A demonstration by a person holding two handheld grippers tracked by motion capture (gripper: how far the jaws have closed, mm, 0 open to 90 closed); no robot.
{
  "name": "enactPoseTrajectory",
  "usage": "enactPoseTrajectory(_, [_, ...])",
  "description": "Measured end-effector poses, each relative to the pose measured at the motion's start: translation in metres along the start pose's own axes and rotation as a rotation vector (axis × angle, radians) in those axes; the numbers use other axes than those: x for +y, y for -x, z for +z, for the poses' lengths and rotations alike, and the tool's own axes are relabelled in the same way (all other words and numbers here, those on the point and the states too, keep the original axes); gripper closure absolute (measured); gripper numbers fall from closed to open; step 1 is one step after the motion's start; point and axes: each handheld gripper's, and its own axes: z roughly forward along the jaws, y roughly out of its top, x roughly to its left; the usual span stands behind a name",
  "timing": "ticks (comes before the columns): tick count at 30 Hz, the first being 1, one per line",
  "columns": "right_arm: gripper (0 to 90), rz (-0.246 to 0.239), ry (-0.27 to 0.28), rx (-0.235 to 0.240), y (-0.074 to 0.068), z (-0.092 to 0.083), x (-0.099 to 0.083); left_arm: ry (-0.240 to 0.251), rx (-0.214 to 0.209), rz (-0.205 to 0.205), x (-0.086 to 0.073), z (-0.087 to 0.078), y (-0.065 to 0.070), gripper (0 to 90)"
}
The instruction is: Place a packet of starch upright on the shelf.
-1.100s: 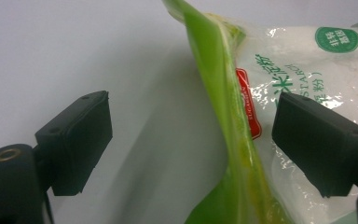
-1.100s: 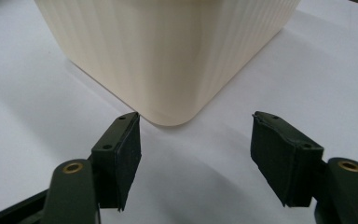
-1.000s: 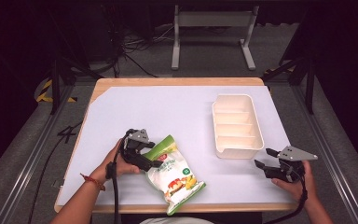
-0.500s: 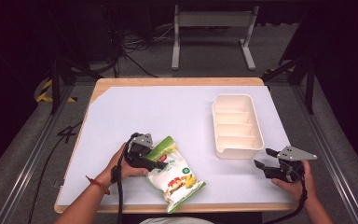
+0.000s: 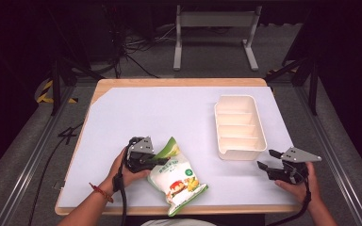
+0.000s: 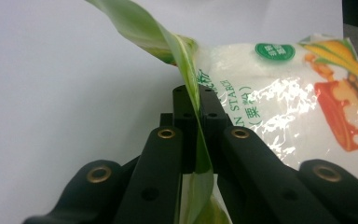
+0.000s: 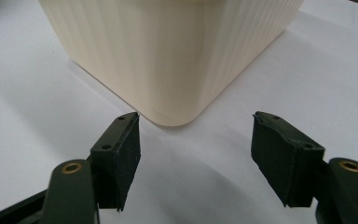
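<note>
A bag of corn starch point(image 5: 178, 179), white with a green top and a food picture, lies near the table's front edge. My left gripper point(image 5: 159, 161) has just closed its jaws on the bag's green top seam point(image 6: 193, 100), which stands pinched between the pads. The bag's white body point(image 6: 284, 102) spreads to the right in the left gripper view. My right gripper point(image 5: 267, 160) rests at the front right, open, with nothing between its fingers. It faces a corner of the cream tray point(image 7: 177, 60) from a short way off.
The cream tray point(image 5: 239, 146) with several empty compartments stands right of centre on the white table cover point(image 5: 146, 113). The wooden table edge point(image 5: 179, 82) runs along the back. Dark floor, cables and a metal stand lie beyond.
My left gripper has slid right onto the bag's green top and shut on it. The top of the bag now stands slightly raised. The right gripper has stayed where it was.
</note>
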Motion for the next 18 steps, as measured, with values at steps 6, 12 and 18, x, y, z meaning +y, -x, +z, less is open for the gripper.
enactPoseTrajectory(6, [32.7, 0.008, 0.002, -0.002, 0.001, 0.000, 0.000, 0.063, 0.052, 0.073, 0.016, -0.012, 0.016, 89.1])
enactPoseTrajectory(12, [32.2, 0.020, 0.007, 0.007, 0.002, 0.000, 0.000, 0.165, 0.084, 0.116, 0.026, -0.027, 0.022, 89.1])
enactPoseTrajectory(18, [32.0, 0.028, 0.016, 0.003, 0.002, -0.002, 0.001, 0.185, 0.139, 0.155, 0.036, -0.037, 0.020, 89.2])
